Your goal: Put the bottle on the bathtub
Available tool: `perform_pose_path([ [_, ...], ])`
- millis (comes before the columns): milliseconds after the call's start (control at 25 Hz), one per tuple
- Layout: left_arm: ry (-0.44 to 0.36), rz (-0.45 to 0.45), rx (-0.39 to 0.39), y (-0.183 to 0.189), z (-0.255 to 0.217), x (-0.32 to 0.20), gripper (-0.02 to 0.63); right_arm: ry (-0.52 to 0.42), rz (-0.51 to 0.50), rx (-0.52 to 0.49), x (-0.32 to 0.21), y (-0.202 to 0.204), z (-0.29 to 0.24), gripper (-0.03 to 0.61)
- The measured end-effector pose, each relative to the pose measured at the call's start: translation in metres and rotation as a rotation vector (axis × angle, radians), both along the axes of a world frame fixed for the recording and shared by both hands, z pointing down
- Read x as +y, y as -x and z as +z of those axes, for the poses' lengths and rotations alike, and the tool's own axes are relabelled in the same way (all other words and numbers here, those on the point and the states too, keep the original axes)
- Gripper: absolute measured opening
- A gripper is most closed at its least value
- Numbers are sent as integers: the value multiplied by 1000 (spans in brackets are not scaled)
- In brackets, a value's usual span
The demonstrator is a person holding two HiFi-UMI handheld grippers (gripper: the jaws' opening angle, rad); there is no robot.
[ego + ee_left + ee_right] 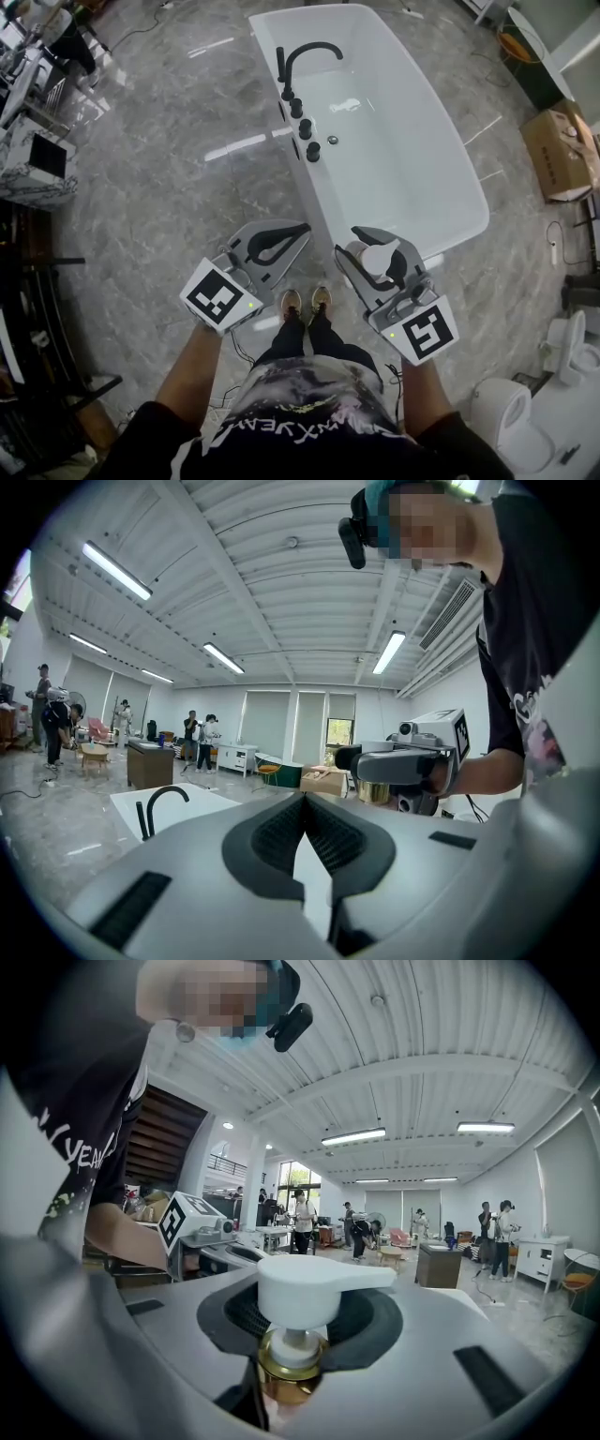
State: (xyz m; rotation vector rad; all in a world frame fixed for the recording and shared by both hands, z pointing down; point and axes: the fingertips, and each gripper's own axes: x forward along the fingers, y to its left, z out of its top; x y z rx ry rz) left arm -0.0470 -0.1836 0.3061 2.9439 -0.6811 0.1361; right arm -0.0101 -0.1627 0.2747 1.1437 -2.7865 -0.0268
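A white bathtub [450, 178] with a black faucet [305, 58] on its left rim stands on the marble floor just beyond both grippers. My right gripper [371, 242] is shut on a pump bottle [380, 257] near the tub's near corner. In the right gripper view the bottle's white pump head [314, 1288] and gold collar [291, 1365] sit between the dark pads; its body is hidden below. My left gripper [302, 231] hangs beside it to the left, jaws shut with tips touching [302, 801] and nothing between them.
A cardboard box [558, 155] lies right of the tub. White toilets [511, 422] stand at the lower right, and dark cabinets [37, 159] line the left edge. The person's shoes [306, 302] are just short of the tub. Several people stand far back in the hall [199, 738].
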Motion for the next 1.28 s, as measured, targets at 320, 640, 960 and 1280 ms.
perform_pose_path([
  [320, -9, -21, -21, -20, 11, -24, 11, 19, -13, -7, -27, -19, 15, 121],
  [640, -34, -48, -14, -33, 20, -47, 11, 22, -31, -5, -48, -30, 32, 121],
  [960, -35, -65, -19, -37, 41, -62, 11, 13, -34, -10, -66, -35, 53, 121],
  [1280, -16, -94, -15, -32, 72, -72, 11, -2, -28, -13, -76, -33, 81, 121],
])
